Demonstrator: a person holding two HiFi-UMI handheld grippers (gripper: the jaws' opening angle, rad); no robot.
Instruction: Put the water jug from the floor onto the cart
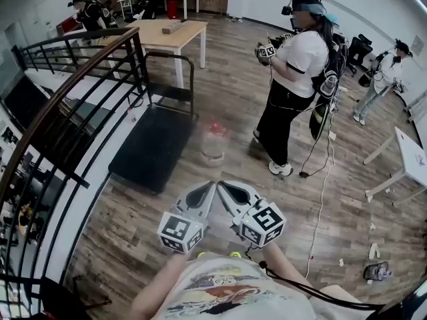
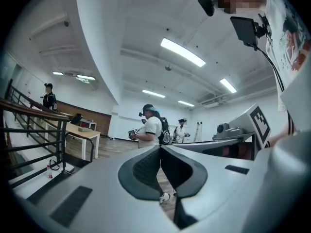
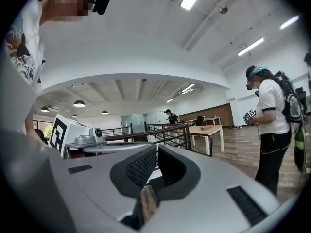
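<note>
We hold both tools level and close to the chest. The left gripper (image 1: 203, 193) is closed tight with nothing between its jaws, and its own view (image 2: 161, 149) shows the pads meeting on empty air. The right gripper (image 3: 157, 149) is closed and empty too, and its tip almost touches the left one in the head view (image 1: 230, 192).

The water jug (image 1: 213, 143) stands upright on the floor (image 1: 133, 245), ahead of us and well away from both tools. It is just beside the right edge of the black platform cart (image 1: 153, 149), so we judge that the task has barely begun.

- **Grip:** The jug looks round, wide and probably heavy. If one gripper pinches it at the neck, it could slip or swing. Squeezing the smooth body between the two grippers could let it slide down.
- **Cart:** If the cart rolls freely, a push while we set the jug down could move it away and leave the jug on its edge.
- **Surroundings:** Another person (image 1: 293, 79) stands near the jug's right, and a cable (image 1: 323, 179) trails across the floor there. A wide swing on that side could hit the person or snag the cable. The railing (image 1: 73, 79) closes off the left.
</note>
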